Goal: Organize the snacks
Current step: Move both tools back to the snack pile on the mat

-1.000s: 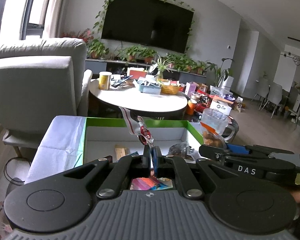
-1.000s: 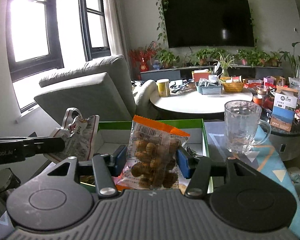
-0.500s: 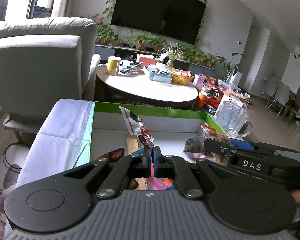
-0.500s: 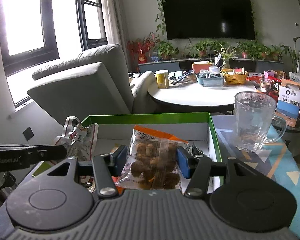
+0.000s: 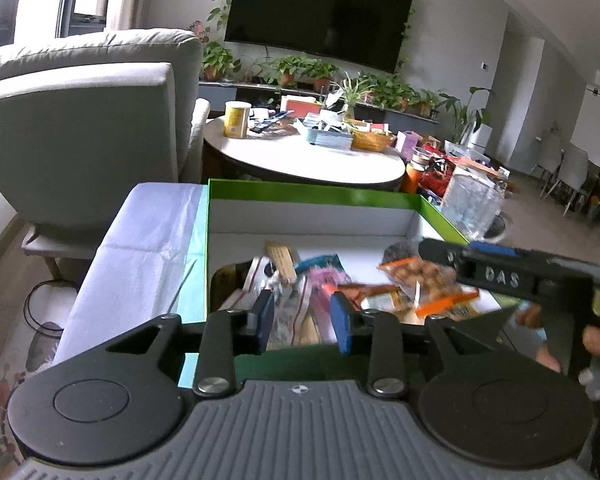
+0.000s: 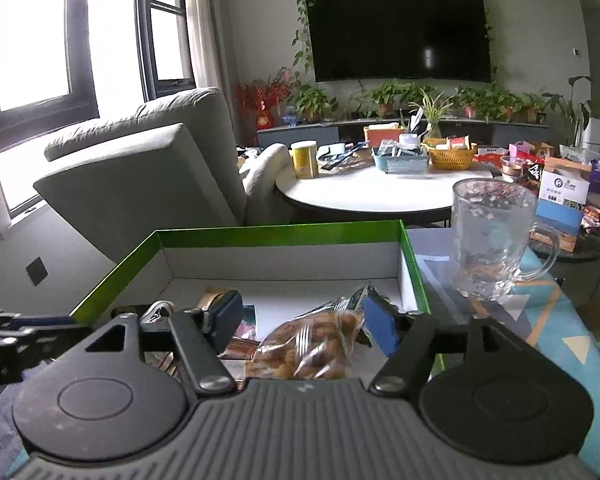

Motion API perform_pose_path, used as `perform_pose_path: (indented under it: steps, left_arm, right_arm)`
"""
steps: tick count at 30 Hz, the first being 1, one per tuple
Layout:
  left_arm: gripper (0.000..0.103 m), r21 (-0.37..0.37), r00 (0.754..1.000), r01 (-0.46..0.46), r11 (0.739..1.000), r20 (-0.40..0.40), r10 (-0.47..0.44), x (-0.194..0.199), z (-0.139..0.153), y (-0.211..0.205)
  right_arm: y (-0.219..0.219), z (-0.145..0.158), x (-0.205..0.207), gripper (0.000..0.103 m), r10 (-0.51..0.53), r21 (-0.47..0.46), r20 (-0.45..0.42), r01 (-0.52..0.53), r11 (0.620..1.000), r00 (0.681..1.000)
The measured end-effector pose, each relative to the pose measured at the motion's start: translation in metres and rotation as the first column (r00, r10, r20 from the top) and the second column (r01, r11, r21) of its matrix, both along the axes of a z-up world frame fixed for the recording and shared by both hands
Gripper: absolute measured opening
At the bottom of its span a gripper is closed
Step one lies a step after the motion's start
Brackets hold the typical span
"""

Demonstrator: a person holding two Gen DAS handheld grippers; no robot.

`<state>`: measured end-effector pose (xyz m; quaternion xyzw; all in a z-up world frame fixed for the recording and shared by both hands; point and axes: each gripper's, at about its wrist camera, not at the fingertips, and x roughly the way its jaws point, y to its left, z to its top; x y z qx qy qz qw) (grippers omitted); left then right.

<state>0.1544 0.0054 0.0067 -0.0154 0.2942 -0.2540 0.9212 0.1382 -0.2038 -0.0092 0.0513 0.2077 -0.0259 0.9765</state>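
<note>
Both tools have just let go: the left tool (image 5: 302,326) is spread over the green box (image 5: 312,194), its red-and-white packet dropped among the snacks, and the right tool (image 6: 304,318) gapes around the nut packet (image 6: 312,344) lying inside. Two more snacks are stowed.

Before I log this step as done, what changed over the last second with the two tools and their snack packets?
Both tools opened and let go. The left tool dropped its thin red-and-white packet; the right tool released the clear orange-topped peanut packet, which now lies tilted in the green-rimmed white box. Both came lower over the box. The glass mug beside the box stayed put.
</note>
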Motion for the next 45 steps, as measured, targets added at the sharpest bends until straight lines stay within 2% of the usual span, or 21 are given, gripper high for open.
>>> perform_pose_path:
  steps: [9, 19, 24, 29, 32, 37, 41, 45]
  left_arm:
    - [0.037, 0.042, 0.997, 0.042, 0.998, -0.066, -0.039, -0.051, -0.011, 0.016]
    - [0.042, 0.079, 0.99, 0.074, 0.994, -0.124, -0.063, -0.09, -0.023, 0.021]
    - [0.043, 0.11, 0.987, 0.088, 0.99, -0.145, -0.072, -0.103, -0.03, 0.017]
    - [0.043, 0.139, 0.982, 0.115, 0.984, -0.168, -0.091, -0.116, -0.04, 0.01]
    - [0.043, 0.157, 0.98, 0.111, 0.981, -0.18, -0.083, -0.119, -0.047, 0.008]
    - [0.044, 0.153, 0.98, 0.091, 0.984, -0.188, -0.062, -0.12, -0.052, 0.009]
    - [0.044, 0.158, 0.982, 0.084, 0.984, -0.18, -0.055, -0.121, -0.052, 0.006]
    - [0.045, 0.161, 0.984, 0.077, 0.984, -0.173, -0.049, -0.12, -0.052, 0.003]
  right_arm:
    - [-0.001, 0.008, -0.021, 0.053, 0.003, 0.011, 0.013, -0.003, 1.0, 1.0]
    - [-0.017, 0.008, -0.057, 0.053, -0.017, 0.005, 0.011, 0.017, 1.0, 1.0]
    - [-0.018, -0.001, -0.08, 0.053, 0.007, 0.025, -0.02, -0.007, 1.0, 1.0]
    - [-0.009, -0.019, -0.109, 0.053, 0.048, -0.04, -0.05, -0.05, 0.998, 0.998]
    - [-0.017, -0.025, -0.131, 0.053, 0.028, -0.07, -0.044, -0.031, 0.997, 0.999]
    - [-0.043, -0.031, -0.164, 0.053, -0.037, -0.052, -0.038, 0.035, 0.998, 0.999]
    - [-0.056, -0.039, -0.18, 0.053, -0.107, -0.049, -0.042, 0.105, 0.993, 0.993]
    - [-0.056, -0.052, -0.184, 0.053, -0.137, -0.071, -0.078, 0.132, 0.989, 0.987]
